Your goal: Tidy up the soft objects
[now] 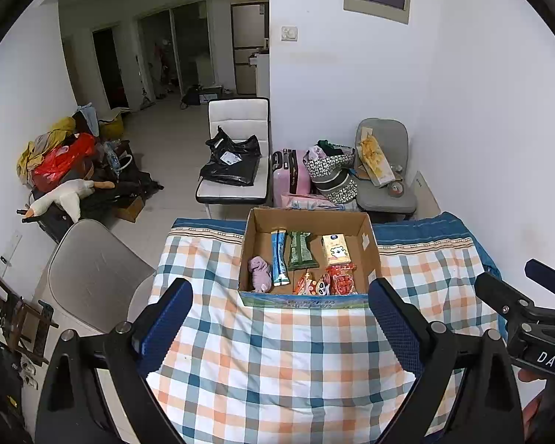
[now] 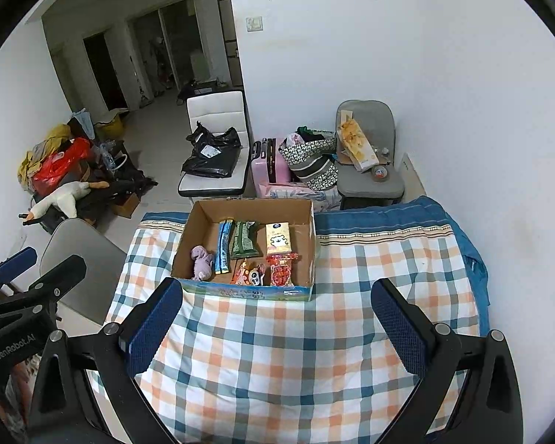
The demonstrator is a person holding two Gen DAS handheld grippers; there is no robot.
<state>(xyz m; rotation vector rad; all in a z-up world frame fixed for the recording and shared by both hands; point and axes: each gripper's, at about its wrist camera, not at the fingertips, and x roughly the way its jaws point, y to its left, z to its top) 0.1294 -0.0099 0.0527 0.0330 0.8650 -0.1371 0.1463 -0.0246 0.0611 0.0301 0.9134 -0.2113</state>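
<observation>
A cardboard box stands at the far edge of the checked tablecloth. Inside lie a purple plush toy, a blue packet, a green packet, a cream tissue pack, a red packet and a panda packet. My left gripper is open and empty, held above the cloth in front of the box. My right gripper is open and empty beside it, to the right.
Behind the table stand a white chair with a black bag, a pink suitcase, a patterned bag and a grey chair. A grey chair is at the table's left. A pile of clothes and a plush goose lie on the floor.
</observation>
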